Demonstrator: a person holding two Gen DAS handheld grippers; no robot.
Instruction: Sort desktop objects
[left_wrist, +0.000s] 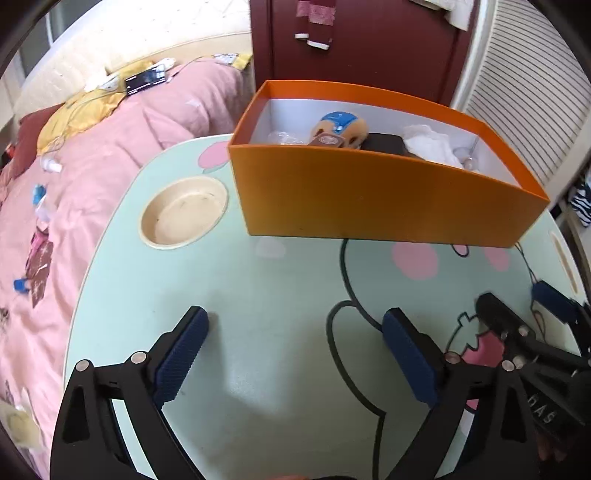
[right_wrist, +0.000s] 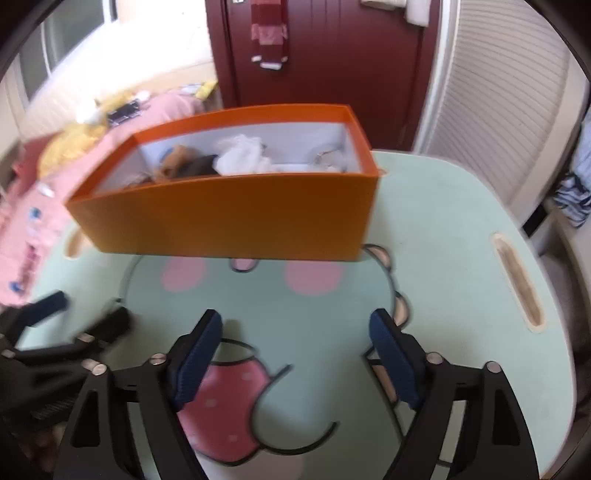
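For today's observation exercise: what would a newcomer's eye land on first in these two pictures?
The bright orange box at the far side of the mint-green cartoon table, with a plush toy and white cloth inside. Then the open left gripper and open right gripper, both empty over the tabletop.

Left hand-held gripper (left_wrist: 295, 325) and right hand-held gripper (right_wrist: 295, 325) side by side, tilted downward, jaws wide and empty
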